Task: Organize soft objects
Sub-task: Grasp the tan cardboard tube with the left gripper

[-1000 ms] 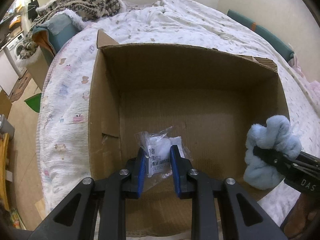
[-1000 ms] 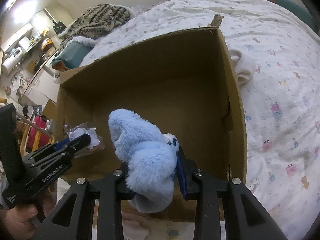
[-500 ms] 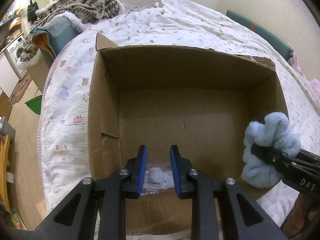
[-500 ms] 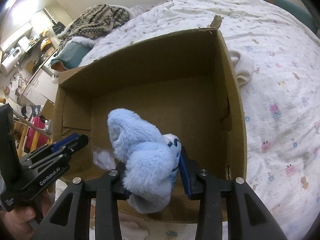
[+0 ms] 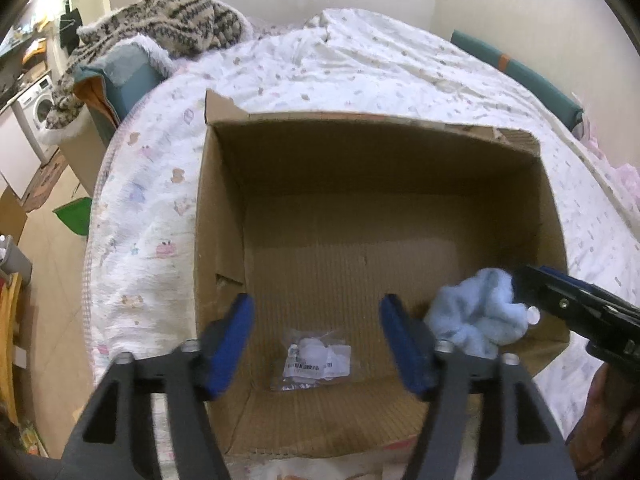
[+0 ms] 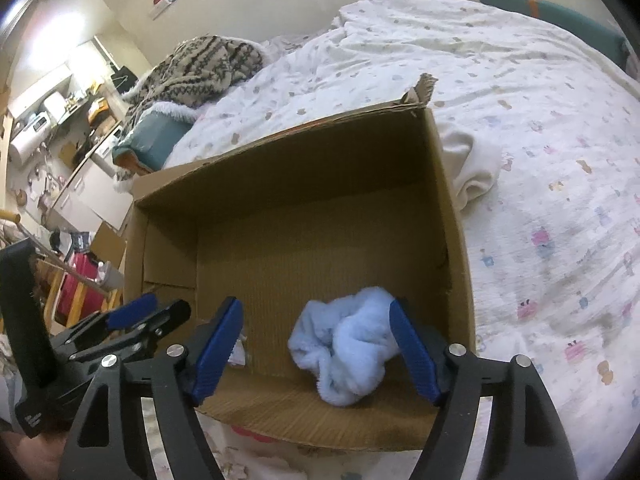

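Open brown cardboard box [image 5: 224, 216] on bed: clear plastic packet [image 5: 316, 362] and fluffy pale-blue plush [image 6: 346, 344] inside; left gripper [image 5: 318, 340] and right gripper [image 6: 316, 350] fingers spread, empty; cream cloth [image 6: 474, 170] outside, seemingly unsorted.

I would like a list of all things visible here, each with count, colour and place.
cardboard box: one, brown, open, on the bed
plastic packet: one, clear with white label, on the box floor, near side
fluffy item: one, light blue, inside the box, right side
bedcover: one, white with small prints, under the box
knitted blanket: one, beige and dark, far left
cream cloth: one, right of the box
left gripper: jaws open, above the packet
right gripper: jaws open, beside the fluffy item
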Action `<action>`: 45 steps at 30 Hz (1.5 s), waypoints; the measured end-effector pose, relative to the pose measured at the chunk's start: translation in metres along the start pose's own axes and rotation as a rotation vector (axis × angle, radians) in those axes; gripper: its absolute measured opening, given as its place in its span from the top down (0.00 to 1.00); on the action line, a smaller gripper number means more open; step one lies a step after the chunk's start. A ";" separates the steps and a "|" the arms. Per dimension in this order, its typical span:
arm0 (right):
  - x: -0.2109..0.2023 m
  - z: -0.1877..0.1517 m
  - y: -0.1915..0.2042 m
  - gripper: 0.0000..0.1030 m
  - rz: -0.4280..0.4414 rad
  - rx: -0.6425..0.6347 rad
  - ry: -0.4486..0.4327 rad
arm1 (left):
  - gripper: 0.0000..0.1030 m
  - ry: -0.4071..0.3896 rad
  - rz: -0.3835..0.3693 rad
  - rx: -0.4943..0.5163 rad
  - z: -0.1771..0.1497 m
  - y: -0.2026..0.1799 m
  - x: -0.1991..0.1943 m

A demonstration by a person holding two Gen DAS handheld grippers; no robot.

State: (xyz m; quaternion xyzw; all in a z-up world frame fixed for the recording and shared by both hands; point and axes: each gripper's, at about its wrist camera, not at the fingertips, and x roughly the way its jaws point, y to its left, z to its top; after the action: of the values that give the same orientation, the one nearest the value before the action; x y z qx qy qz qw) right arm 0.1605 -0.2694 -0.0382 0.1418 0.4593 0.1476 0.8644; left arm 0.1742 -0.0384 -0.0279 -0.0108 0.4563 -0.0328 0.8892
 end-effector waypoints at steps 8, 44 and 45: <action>-0.012 -0.003 -0.003 0.22 -0.020 0.014 -0.016 | 0.35 -0.017 0.017 0.005 -0.001 0.000 -0.010; -0.085 -0.075 0.004 0.22 -0.036 0.069 -0.019 | 0.35 0.022 0.013 -0.127 -0.071 0.035 -0.082; -0.086 -0.077 0.005 0.22 -0.033 0.070 -0.016 | 0.35 0.026 0.019 -0.132 -0.073 0.037 -0.082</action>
State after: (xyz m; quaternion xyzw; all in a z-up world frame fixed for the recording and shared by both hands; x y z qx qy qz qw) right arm 0.0495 -0.2897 -0.0133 0.1652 0.4596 0.1160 0.8649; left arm 0.0690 0.0046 -0.0052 -0.0649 0.4692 0.0056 0.8807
